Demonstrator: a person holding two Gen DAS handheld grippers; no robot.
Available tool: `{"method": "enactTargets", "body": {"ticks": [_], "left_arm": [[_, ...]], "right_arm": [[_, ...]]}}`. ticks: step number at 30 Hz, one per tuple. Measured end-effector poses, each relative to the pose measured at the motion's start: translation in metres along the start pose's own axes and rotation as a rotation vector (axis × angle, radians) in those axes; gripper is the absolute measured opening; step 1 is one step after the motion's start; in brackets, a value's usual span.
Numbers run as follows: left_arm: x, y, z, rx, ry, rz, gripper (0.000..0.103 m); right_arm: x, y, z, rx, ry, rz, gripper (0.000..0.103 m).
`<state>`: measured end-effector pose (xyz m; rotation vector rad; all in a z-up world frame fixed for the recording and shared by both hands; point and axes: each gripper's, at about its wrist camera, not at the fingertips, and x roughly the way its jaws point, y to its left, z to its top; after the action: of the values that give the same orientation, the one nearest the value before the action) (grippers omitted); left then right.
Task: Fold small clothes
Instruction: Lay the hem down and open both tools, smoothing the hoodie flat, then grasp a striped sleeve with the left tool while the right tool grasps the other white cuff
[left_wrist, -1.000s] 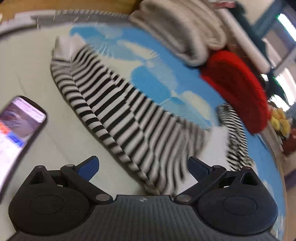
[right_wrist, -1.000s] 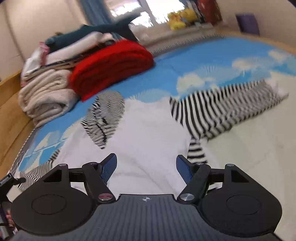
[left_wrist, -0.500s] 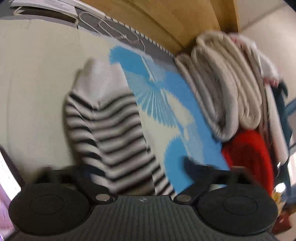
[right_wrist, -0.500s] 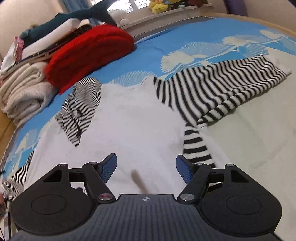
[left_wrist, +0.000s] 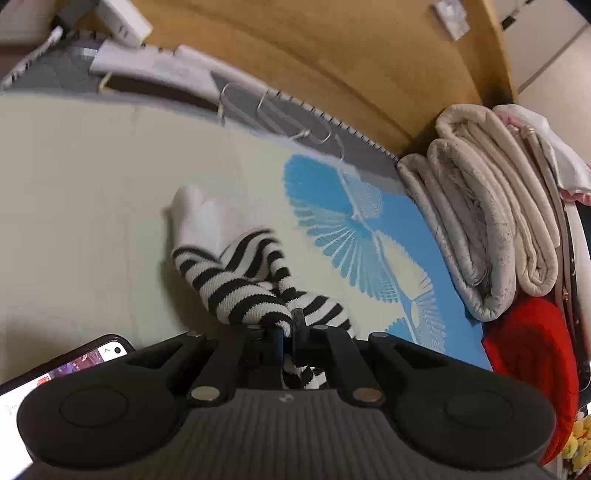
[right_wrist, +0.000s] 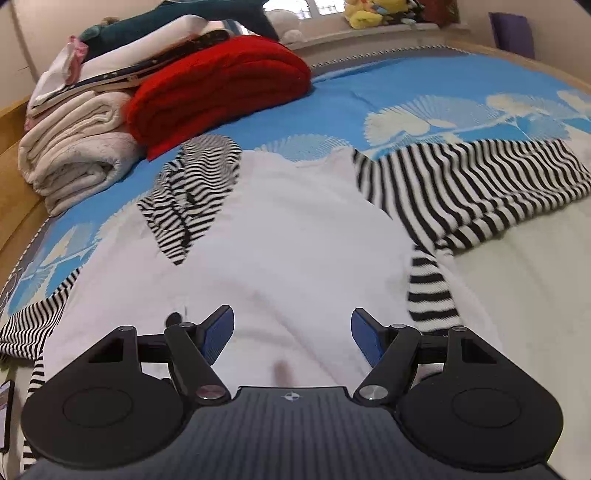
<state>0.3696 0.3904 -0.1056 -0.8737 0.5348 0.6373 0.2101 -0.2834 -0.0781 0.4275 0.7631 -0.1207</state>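
Fingers of the left gripper (left_wrist: 288, 332) pinch a striped sleeve (left_wrist: 236, 280) lying on the cream-and-blue bedspread (left_wrist: 92, 184). Right gripper (right_wrist: 291, 328) hovers spread over the white sweater body (right_wrist: 295, 229). Beyond lie folded cream blankets (left_wrist: 487, 229), a red blanket (right_wrist: 218, 88), wooden headboard (left_wrist: 332, 48) and a phone (left_wrist: 55, 373).

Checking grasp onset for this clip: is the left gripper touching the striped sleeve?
Touching. The left wrist view shows the left gripper shut on the striped sleeve, bunched fabric pinched between its fingers.
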Motion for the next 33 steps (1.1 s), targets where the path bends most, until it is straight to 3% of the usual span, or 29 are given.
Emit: {"method": "enactTargets", "body": {"ticks": [2, 4, 7, 9, 10, 11, 12, 13, 15, 17, 20, 24, 26, 27, 30, 33], "left_arm": [[-0.014, -0.026, -0.007, 0.081, -0.059, -0.02, 0.004], [-0.038, -0.072, -0.022, 0.211, -0.092, -0.099, 0.004], [-0.079, -0.151, -0.067, 0.389, -0.068, -0.32, 0.004], [-0.111, -0.203, -0.126, 0.541, -0.018, -0.508, 0.006], [-0.121, -0.221, -0.159, 0.605, 0.034, -0.578, 0.011], [-0.129, -0.241, -0.203, 0.7, 0.143, -0.648, 0.04], [-0.132, -0.253, -0.241, 0.792, 0.261, -0.692, 0.075], [-0.137, -0.258, -0.279, 0.887, 0.329, -0.69, 0.083], [-0.146, -0.248, -0.327, 1.042, 0.297, -0.617, 0.088], [-0.148, -0.227, -0.337, 1.137, 0.297, -0.581, 0.089], [-0.146, -0.175, -0.3, 1.101, 0.27, -0.491, 0.102], [-0.135, -0.127, -0.244, 0.999, 0.181, -0.309, 0.102], [-0.122, -0.117, -0.227, 0.96, 0.183, -0.273, 0.102], [-0.116, -0.115, -0.224, 0.956, 0.216, -0.273, 0.102], [-0.101, -0.119, -0.223, 0.958, 0.368, -0.373, 0.102], [-0.102, -0.123, -0.232, 1.04, 0.41, -0.45, 0.102]], "right_arm": [[-0.002, -0.008, 0.001, 0.03, 0.001, -0.011, 0.072], [-0.006, -0.017, 0.003, 0.056, 0.0, -0.02, 0.072], [-0.013, -0.03, 0.008, 0.085, -0.011, -0.021, 0.072], [-0.017, -0.037, 0.013, 0.108, -0.019, -0.017, 0.072], [-0.018, -0.039, 0.015, 0.124, -0.022, -0.013, 0.072], [-0.02, -0.041, 0.017, 0.14, -0.021, -0.002, 0.072], [-0.022, -0.043, 0.019, 0.159, -0.021, 0.012, 0.072], [-0.024, -0.044, 0.021, 0.176, -0.022, 0.028, 0.072], [-0.029, -0.045, 0.024, 0.193, -0.027, 0.058, 0.072], [-0.034, -0.046, 0.028, 0.195, -0.041, 0.074, 0.072], [-0.039, -0.05, 0.029, 0.186, -0.043, 0.077, 0.072], [-0.035, -0.056, 0.029, 0.216, -0.017, 0.086, 0.072], [-0.032, -0.056, 0.028, 0.242, -0.012, 0.097, 0.072], [-0.03, -0.056, 0.028, 0.26, -0.013, 0.111, 0.072], [-0.014, -0.051, 0.04, 0.297, 0.005, 0.153, 0.072], [0.022, -0.039, 0.074, 0.253, 0.027, 0.182, 0.073]]}}
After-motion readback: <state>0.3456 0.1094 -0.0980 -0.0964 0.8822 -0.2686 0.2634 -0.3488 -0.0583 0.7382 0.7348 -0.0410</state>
